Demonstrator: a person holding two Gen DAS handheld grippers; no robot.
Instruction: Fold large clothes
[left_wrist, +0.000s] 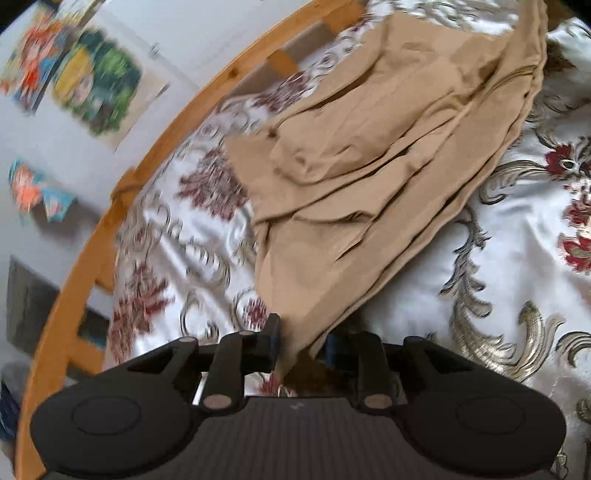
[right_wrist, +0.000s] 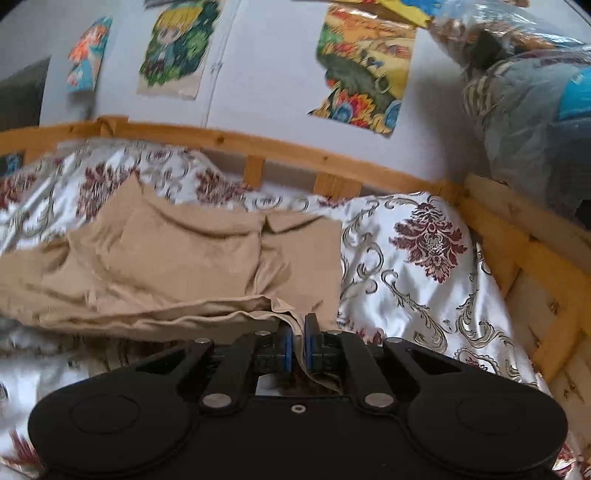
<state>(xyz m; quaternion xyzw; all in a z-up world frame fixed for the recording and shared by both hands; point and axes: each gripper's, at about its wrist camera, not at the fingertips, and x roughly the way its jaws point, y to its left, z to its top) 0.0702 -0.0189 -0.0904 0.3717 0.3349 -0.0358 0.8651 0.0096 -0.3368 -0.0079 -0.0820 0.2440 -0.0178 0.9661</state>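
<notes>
A large tan garment (left_wrist: 369, 166) lies in loose folds on a white bedspread with red and gold flowers (left_wrist: 517, 240). My left gripper (left_wrist: 301, 338) is shut on one end of the garment, which runs away from the fingers toward the far side. In the right wrist view the same tan garment (right_wrist: 166, 258) lies bunched to the left. My right gripper (right_wrist: 298, 328) is shut on an edge of it, cloth pinched between the blue pads.
A wooden bed rail (right_wrist: 295, 155) runs along the far side and the right end (right_wrist: 535, 251). Behind it is a pale wall with colourful pictures (right_wrist: 362, 70). A plastic-wrapped bundle (right_wrist: 524, 92) stands at the upper right. The rail also curves along the left in the left wrist view (left_wrist: 166, 136).
</notes>
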